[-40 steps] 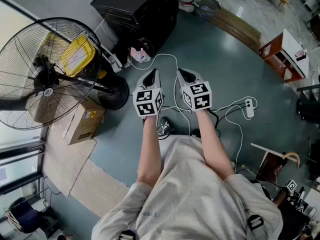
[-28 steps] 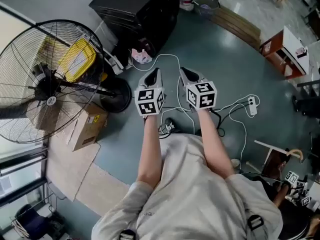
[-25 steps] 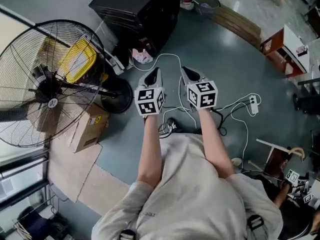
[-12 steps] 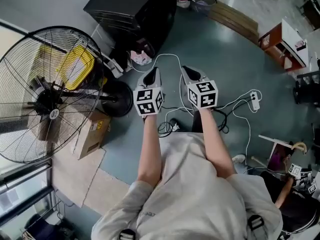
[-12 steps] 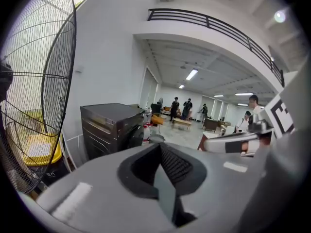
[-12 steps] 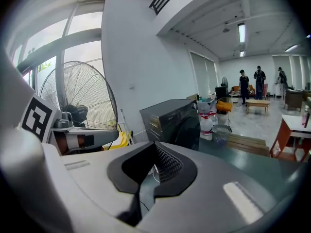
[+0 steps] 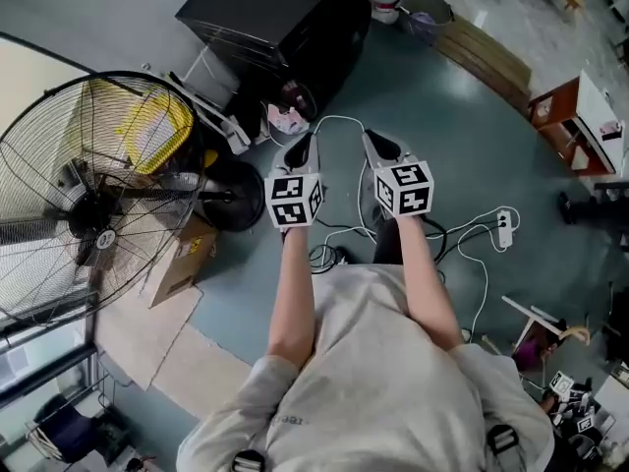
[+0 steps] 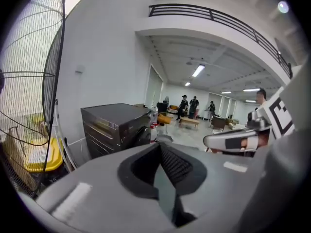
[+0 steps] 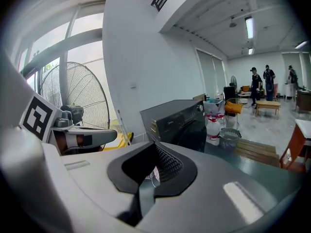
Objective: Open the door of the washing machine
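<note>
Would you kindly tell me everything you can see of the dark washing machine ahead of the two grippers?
The washing machine is a dark grey to black box with a flat top and a slight metallic sheen. It stands upright on the grey-green floor, close to the white wall. Its front has a control strip with a round knob at one corner. Below that is a round dark door, which looks shut. Horizontal ribs run along its side panel.

txt: none legible | cardboard box (image 7: pixel 178 269) label: too small | shirt (image 7: pixel 383 362) print: blurred
</note>
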Demonstrator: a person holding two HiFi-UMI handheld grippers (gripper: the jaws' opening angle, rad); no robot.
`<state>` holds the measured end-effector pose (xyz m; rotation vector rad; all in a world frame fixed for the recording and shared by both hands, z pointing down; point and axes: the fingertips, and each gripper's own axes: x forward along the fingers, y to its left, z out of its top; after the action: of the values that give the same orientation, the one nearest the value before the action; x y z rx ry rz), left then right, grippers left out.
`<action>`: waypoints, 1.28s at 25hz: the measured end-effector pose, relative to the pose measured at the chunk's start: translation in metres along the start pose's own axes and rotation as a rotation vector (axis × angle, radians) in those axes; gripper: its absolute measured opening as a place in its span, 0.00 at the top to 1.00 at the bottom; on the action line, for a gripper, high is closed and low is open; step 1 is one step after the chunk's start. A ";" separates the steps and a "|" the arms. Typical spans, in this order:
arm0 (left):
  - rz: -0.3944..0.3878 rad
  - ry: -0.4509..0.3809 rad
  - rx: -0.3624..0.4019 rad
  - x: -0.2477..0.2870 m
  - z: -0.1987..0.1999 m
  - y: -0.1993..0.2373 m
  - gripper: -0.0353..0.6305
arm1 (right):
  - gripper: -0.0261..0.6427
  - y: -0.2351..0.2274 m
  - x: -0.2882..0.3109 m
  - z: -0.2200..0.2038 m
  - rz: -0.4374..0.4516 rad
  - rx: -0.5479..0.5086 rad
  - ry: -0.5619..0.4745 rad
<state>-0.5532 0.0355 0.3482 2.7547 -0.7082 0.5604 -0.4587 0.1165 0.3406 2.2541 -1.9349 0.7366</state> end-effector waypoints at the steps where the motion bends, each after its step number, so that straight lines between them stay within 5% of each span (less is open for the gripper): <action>1: 0.007 0.001 -0.005 0.010 0.002 0.002 0.86 | 0.97 -0.007 0.009 0.004 0.011 -0.002 0.005; 14: 0.130 0.093 -0.069 0.137 0.016 0.013 0.86 | 0.97 -0.125 0.104 0.032 0.160 0.001 0.100; 25: 0.196 0.183 -0.100 0.222 -0.007 0.017 0.86 | 0.97 -0.215 0.174 0.029 0.320 -0.170 0.222; 32: 0.179 0.219 -0.096 0.272 -0.040 0.025 0.86 | 0.97 -0.270 0.231 -0.001 0.225 -0.429 0.414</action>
<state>-0.3579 -0.0846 0.5016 2.5063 -0.9072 0.8277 -0.1832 -0.0398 0.5014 1.5206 -1.9254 0.6630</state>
